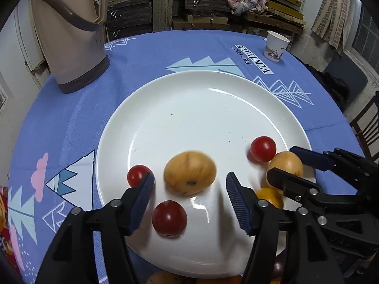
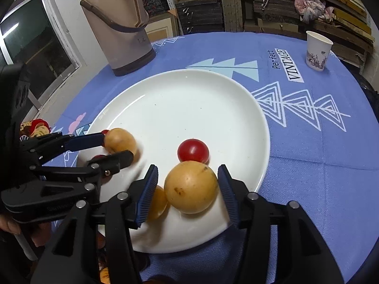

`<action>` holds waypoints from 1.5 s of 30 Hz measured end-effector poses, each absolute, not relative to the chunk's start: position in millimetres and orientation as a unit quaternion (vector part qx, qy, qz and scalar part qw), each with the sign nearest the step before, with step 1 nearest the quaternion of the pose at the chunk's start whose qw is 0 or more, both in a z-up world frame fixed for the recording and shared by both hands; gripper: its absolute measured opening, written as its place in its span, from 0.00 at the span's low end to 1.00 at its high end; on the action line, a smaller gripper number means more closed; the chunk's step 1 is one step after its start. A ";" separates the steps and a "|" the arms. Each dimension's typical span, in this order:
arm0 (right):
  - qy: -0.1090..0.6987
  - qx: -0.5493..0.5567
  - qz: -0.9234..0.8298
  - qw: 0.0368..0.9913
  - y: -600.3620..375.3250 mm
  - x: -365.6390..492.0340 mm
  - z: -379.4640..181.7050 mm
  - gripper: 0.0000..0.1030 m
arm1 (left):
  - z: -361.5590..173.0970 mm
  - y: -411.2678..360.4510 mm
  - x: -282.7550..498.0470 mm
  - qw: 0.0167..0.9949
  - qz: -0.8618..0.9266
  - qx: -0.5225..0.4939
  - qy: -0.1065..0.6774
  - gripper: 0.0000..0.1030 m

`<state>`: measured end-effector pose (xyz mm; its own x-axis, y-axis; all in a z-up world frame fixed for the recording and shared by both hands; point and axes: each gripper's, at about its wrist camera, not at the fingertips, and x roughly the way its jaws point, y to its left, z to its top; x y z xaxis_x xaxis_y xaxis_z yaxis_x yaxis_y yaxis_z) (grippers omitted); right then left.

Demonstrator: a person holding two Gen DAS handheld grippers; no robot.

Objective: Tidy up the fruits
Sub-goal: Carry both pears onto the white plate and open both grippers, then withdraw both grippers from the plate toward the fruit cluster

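**Fruit on the white plate, both tools standing apart**

Left tool point(image 1: 189, 198) poised over the near part of the white plate point(image 1: 189, 108), pads spread wide, clamped on nothing. Between its pads but touching neither: a tan oval fruit point(image 1: 190, 172), lying on the plate, smooth-skinned with a dark speck near its lower edge, slightly blurred. Just beside the left pad, toward the plate's left rim, a small red tomato point(image 1: 136, 175); a larger red tomato point(image 1: 169, 218) nearer the plate's near edge, glossy, with a small stem scar.

Right tool point(image 2: 187, 194) over the plate's near right part, pads apart, with a round tan fruit point(image 2: 191, 187) between them; a narrow gap visible at each side, so no grip. Skin yellowish-tan, with a few brown flecks. Behind it, farther in on the plate and about touching it, another red tomato point(image 2: 193, 151). Left of the left pad, a smaller orange-yellow fruit point(image 2: 157, 203), partly hidden.

Plate resting on the bench under a blue patterned cloth point(image 2: 308, 153); beyond the plate, a beige thermos jug point(image 2: 120, 30) to the left, a paper cup point(image 2: 317, 51) to the right.
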<state>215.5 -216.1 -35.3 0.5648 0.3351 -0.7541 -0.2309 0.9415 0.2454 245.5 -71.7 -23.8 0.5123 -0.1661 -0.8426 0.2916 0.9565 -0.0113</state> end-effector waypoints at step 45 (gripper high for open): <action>0.412 0.021 0.160 0.897 -200.9 29.1 -38.1 0.94 | -18.4 6.9 88.4 0.883 -0.125 0.049 0.449 0.85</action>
<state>29.1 -200.9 -38.1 0.6096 0.3049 -0.7317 -0.2698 0.9478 0.1702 88.4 6.9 -18.4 0.5651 -0.1765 -0.8059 0.2648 0.9640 -0.0255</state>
